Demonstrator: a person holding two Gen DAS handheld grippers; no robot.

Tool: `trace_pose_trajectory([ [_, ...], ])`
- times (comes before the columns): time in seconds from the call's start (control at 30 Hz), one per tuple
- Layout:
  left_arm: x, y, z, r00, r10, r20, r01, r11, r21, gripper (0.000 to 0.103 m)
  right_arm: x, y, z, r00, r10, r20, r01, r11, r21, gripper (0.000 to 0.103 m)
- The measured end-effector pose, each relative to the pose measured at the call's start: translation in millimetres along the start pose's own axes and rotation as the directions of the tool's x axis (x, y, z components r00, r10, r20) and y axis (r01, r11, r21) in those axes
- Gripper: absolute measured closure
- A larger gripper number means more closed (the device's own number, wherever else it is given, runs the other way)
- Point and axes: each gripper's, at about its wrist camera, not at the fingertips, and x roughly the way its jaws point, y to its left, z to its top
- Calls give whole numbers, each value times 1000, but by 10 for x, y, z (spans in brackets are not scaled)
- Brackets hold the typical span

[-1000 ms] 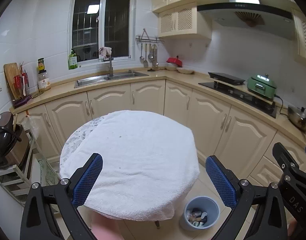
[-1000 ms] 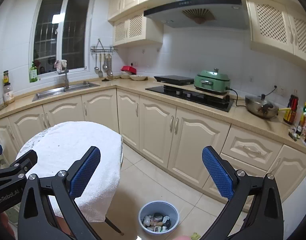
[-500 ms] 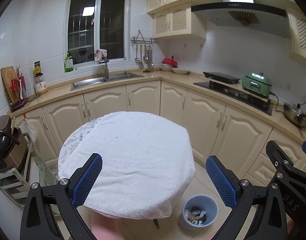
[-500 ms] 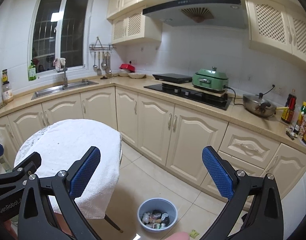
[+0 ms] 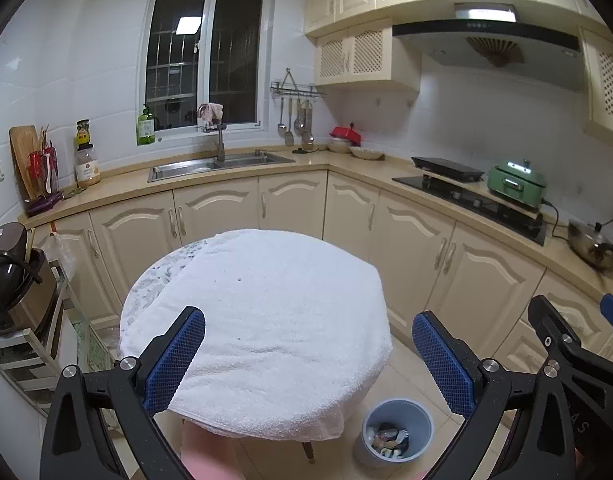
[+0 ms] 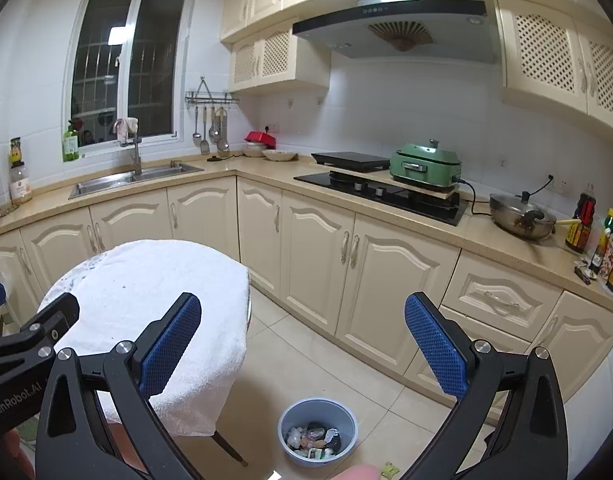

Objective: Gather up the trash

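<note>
A small blue-grey bin (image 6: pixel 317 432) holding several scraps of trash stands on the tiled floor beside the round table; it also shows in the left wrist view (image 5: pixel 395 432). The table is covered by a white towel (image 5: pixel 266 320), also in the right wrist view (image 6: pixel 146 304), with only a few tiny specks on it. My left gripper (image 5: pixel 308 356) is open and empty, held above the table's near edge. My right gripper (image 6: pixel 302 344) is open and empty, high above the floor and the bin. A small yellow-green scrap (image 6: pixel 389 469) lies on the floor right of the bin.
Cream cabinets (image 6: pixel 386 272) and a counter run along the back and right, with a sink (image 5: pixel 210 165), a stove (image 6: pixel 378 194), a green cooker (image 6: pixel 424 166) and a pan (image 6: pixel 520 218). A rack with appliances (image 5: pixel 14 280) stands left of the table.
Both grippers have drawn back and risen slightly, so the table and bin look smaller and lower in view. Both grippers stay open and empty.
</note>
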Motion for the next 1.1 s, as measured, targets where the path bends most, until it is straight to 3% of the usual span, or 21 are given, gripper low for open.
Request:
trace_pose_trajectory([
  [1.1,211,-153,-129,1000,7,-6,-7,1000,31,1,72,-14,-40,1000,-2,-31,2,1000,2,0],
])
